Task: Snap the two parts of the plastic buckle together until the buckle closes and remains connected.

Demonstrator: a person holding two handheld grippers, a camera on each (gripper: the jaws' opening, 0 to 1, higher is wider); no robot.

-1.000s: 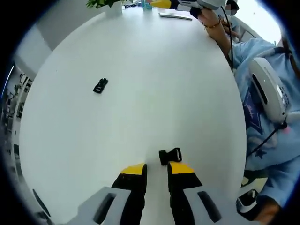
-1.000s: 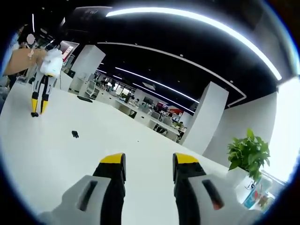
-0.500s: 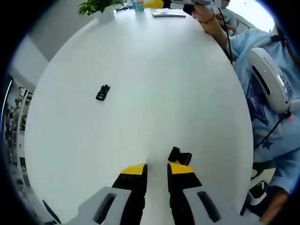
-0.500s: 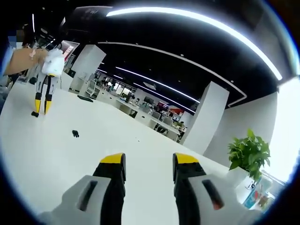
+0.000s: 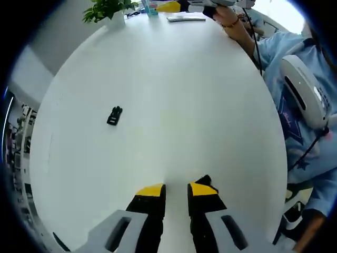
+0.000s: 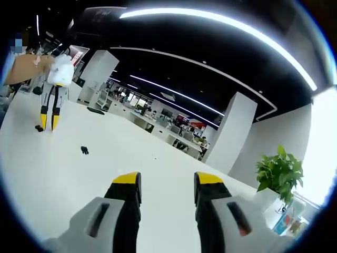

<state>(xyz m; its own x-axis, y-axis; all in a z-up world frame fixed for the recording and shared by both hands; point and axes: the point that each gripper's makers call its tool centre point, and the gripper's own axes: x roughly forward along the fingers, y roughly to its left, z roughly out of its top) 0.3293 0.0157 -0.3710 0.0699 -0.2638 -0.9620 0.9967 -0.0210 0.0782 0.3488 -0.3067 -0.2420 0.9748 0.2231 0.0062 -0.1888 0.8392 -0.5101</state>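
Both sets of jaws stand apart and hold nothing. Your left gripper [image 5: 176,191] keeps a narrow gap, and one buckle half [image 5: 204,181] peeks out at 1 o'clock of the right jaw tip, just beside it and mostly hidden behind it, not between the jaws. The other buckle half [image 5: 114,115] lies well apart on the white table [image 5: 174,79], at about 10 o'clock from those jaws.

Your right gripper [image 6: 167,184] is held high with a wider gap, looking across the table toward the office beyond, with a plant [image 6: 279,171] at 3 o'clock. In the right gripper view you can see the left gripper [image 6: 48,122] far off at 10 o'clock, a dark speck beside its tips that is probably the near half, and the far half [image 6: 84,150] as a small dark mark.

You are at the pick-up step; nothing is grasped yet. Next, I judge, you need to shift the left jaws toward 1 o'clock to straddle the near half, then bring the right gripper down for the far one.
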